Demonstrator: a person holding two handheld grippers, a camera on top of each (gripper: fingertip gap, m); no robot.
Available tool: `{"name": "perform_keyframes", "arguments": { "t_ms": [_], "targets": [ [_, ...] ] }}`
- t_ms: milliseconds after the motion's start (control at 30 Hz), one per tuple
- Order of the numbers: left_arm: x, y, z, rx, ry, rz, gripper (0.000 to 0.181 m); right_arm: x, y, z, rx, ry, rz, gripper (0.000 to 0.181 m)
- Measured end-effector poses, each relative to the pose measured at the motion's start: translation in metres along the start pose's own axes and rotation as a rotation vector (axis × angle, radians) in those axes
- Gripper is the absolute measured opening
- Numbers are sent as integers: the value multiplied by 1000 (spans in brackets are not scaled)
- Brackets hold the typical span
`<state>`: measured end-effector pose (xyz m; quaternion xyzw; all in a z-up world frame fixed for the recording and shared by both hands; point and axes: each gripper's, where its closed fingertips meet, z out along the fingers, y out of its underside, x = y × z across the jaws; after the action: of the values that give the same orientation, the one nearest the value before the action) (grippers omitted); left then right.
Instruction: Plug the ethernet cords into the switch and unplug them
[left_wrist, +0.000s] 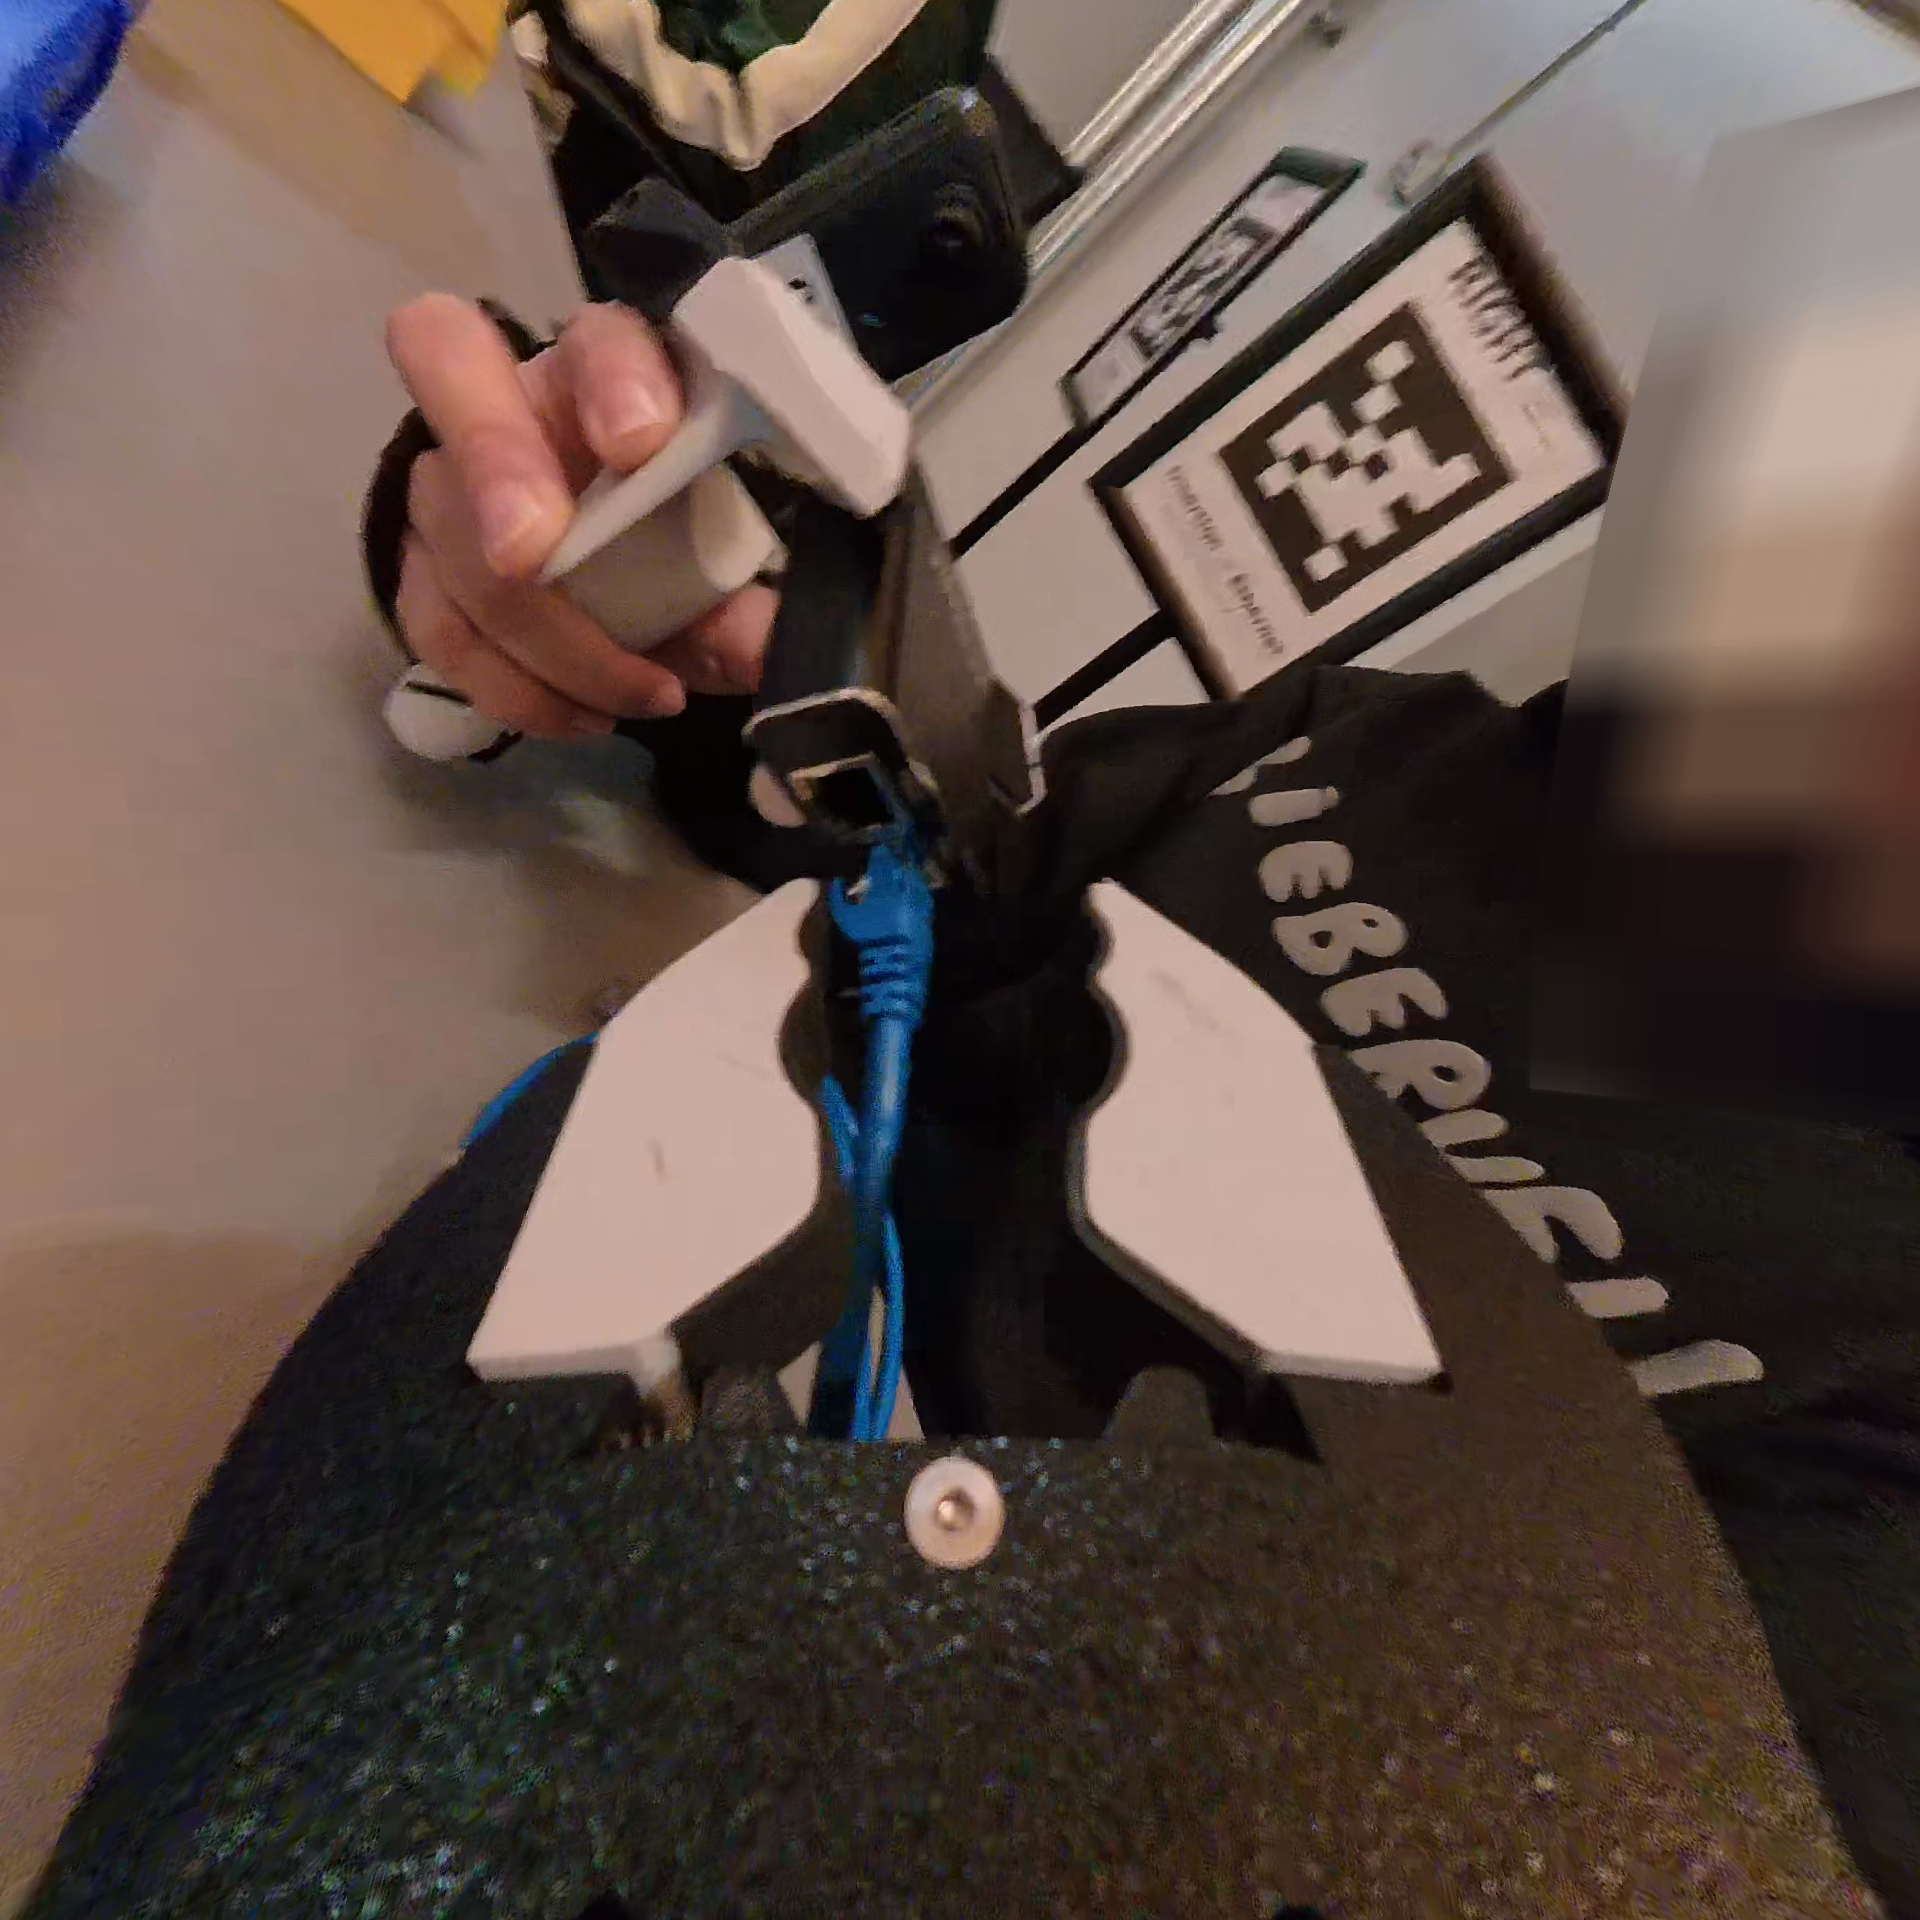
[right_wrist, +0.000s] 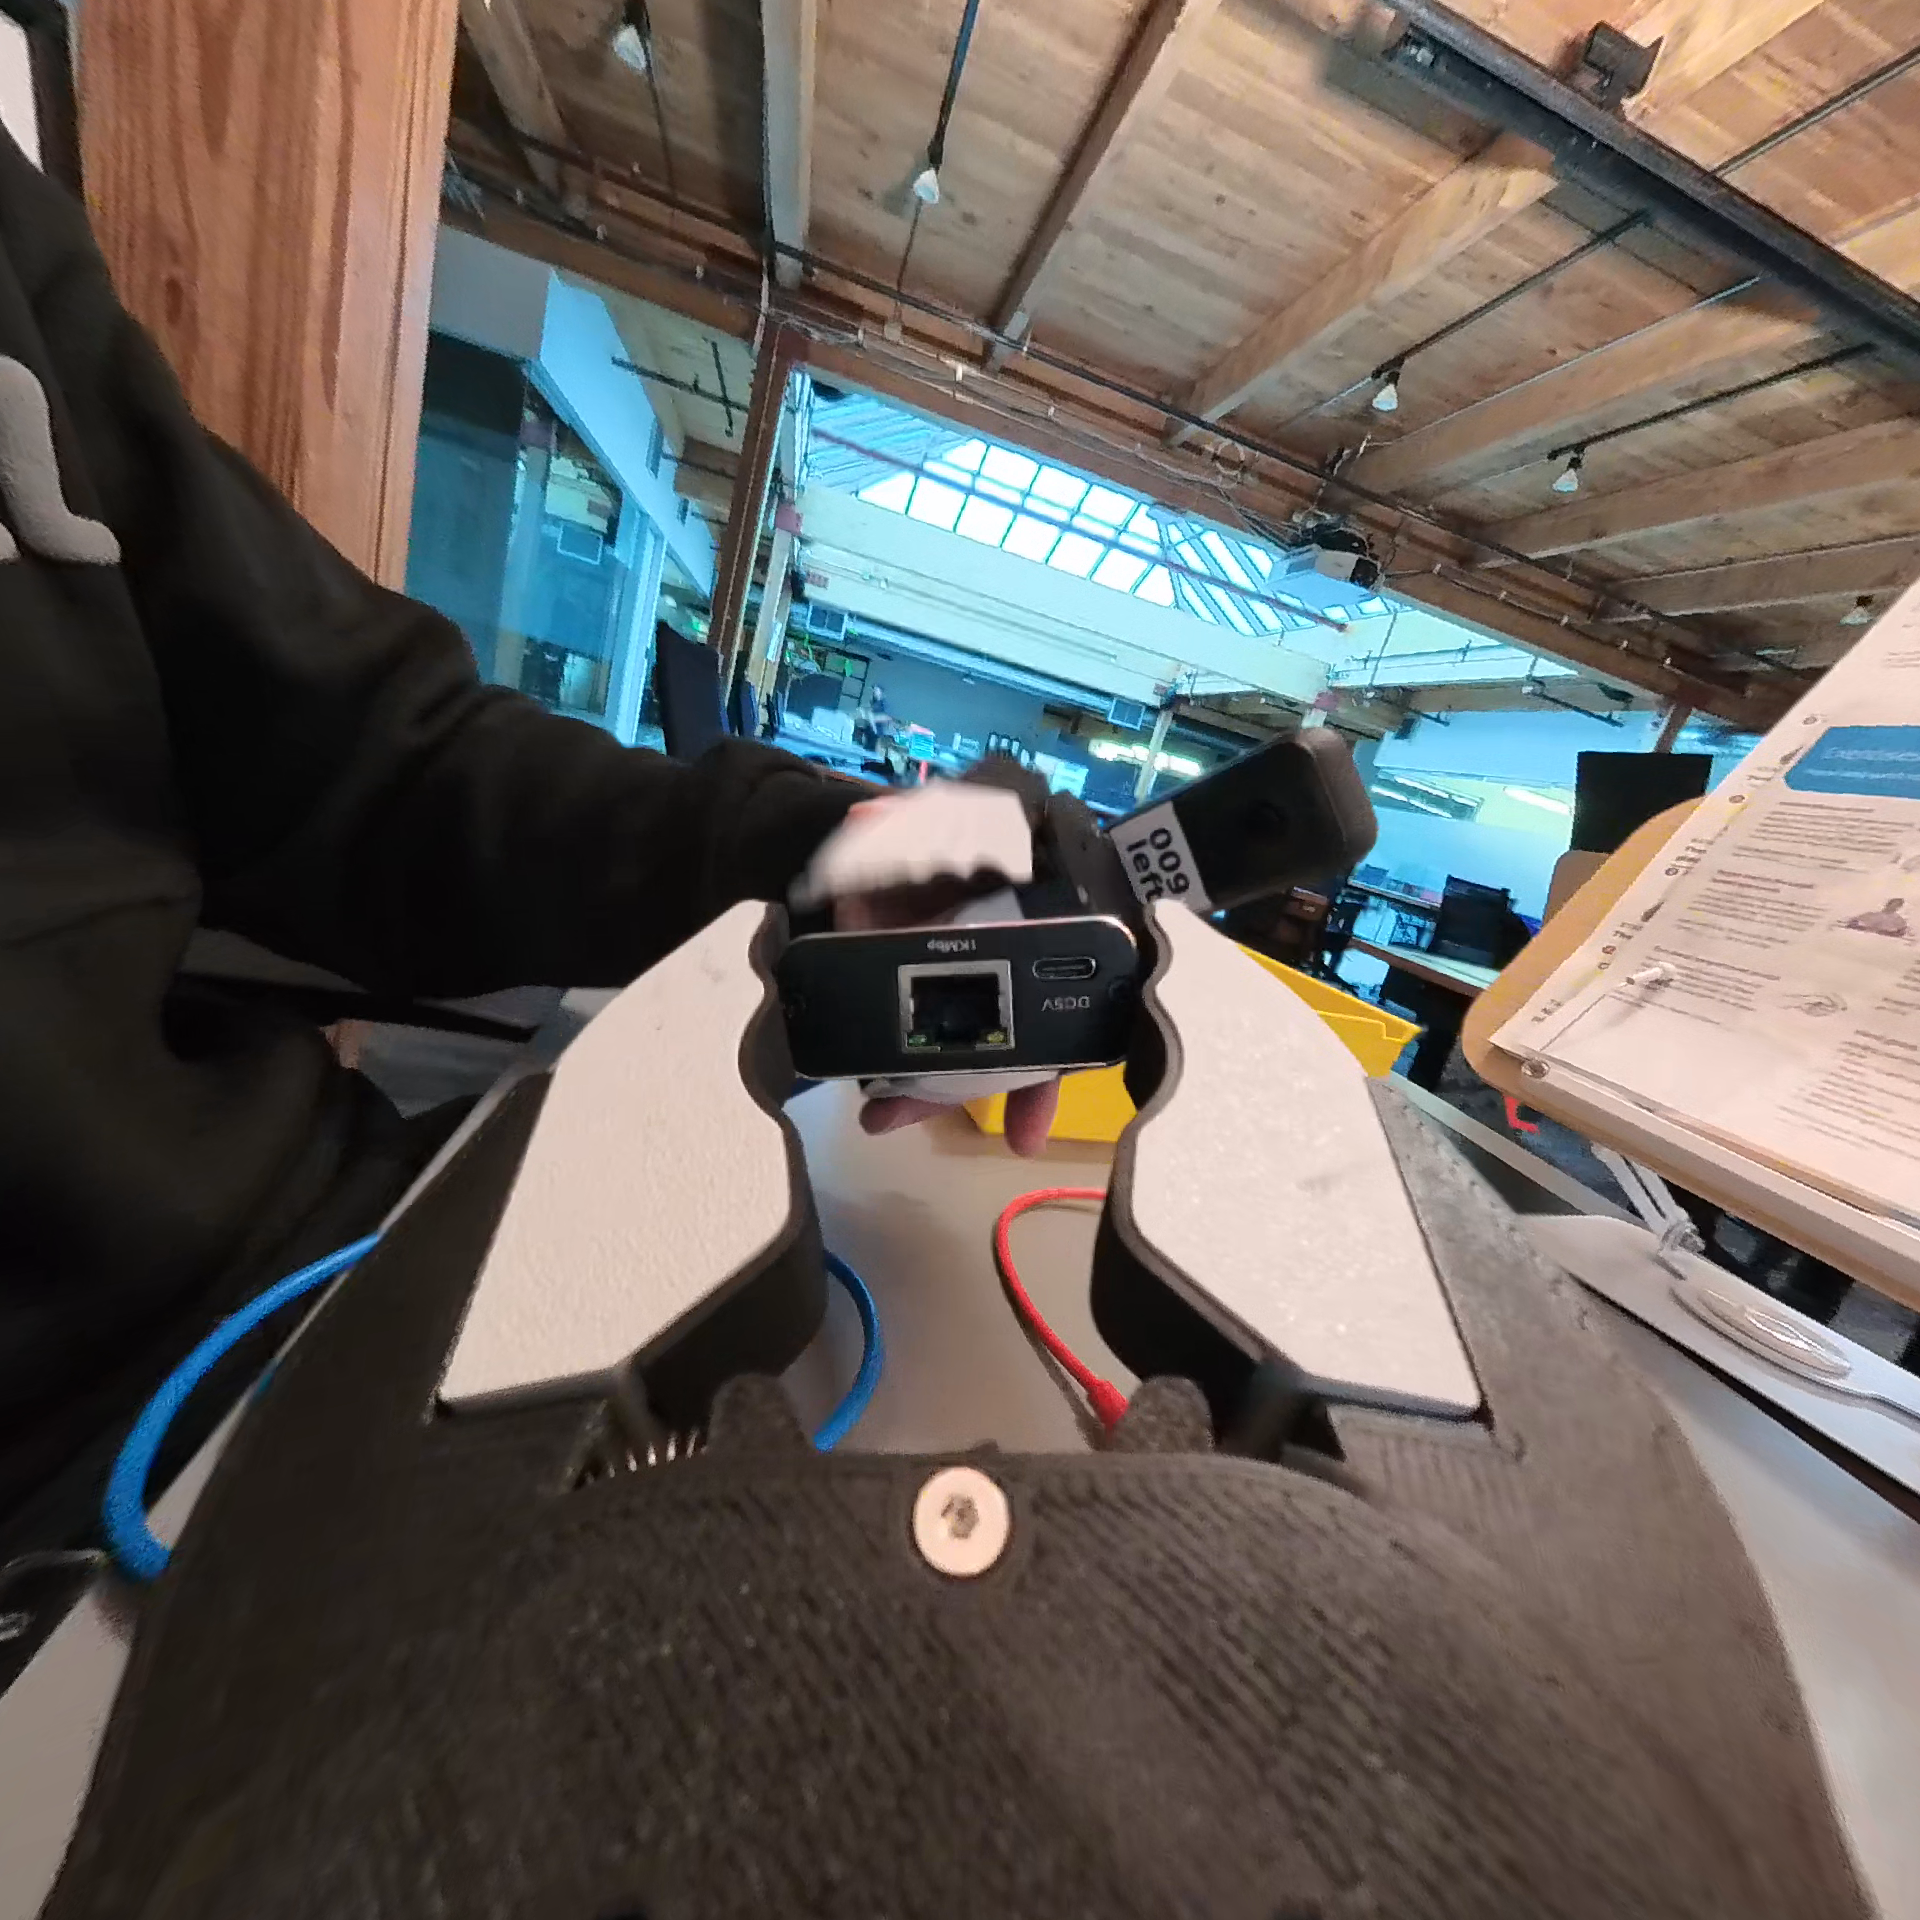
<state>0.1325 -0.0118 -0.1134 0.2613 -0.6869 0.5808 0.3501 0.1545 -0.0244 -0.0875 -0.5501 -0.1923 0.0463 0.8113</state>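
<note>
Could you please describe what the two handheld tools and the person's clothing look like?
Each tool, left tool and right tool, has a speckled black body, two white-faced scalloped fingers and a central screw. The person wears a black sleeve.

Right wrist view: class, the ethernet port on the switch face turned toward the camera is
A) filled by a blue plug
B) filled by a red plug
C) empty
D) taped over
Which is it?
C: the port on the switch, held between the fingers of the right gripper, shows a dark open socket with no plug in it.
</note>
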Motion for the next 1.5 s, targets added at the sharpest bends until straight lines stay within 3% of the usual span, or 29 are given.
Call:
{"name": "perform_keyframes", "arguments": {
  "t_ms": [33,167,333,533,1033,1133,1233,1367,1433,1500],
  "targets": [
    [3,-3,-1,17,27,-22,57,0,3,1,-24,3,-15,63],
    [-11,-15,-4,99,-34,-77,43,-4,6,6,-54,-12,-37,63],
    [-10,-10,-5,84,17,-128,26,-8,8,14,-73,-23,-64,63],
    [-31,-7,-16,66,-166,-225,24,3,44,9,-311,51,-84,63],
    [-28,-12,-20,-38,-272,-251,23,5,56,20,-380,84,-147,71],
    [-30,-20,-25,-17,-336,-187,28,11,52,23,-316,115,-61,71],
    [-18,-37,-34,31,-381,-19,38,10,35,18,-200,85,33,70],
    [-2,-82,-78,328,-506,216,37,17,18,-7,-121,99,85,69],
    [-14,-85,-103,398,-633,266,36,22,8,-20,-51,111,116,69],
    [-28,-73,-106,368,-666,284,31,25,2,-27,-7,125,128,68]
  ]
}}
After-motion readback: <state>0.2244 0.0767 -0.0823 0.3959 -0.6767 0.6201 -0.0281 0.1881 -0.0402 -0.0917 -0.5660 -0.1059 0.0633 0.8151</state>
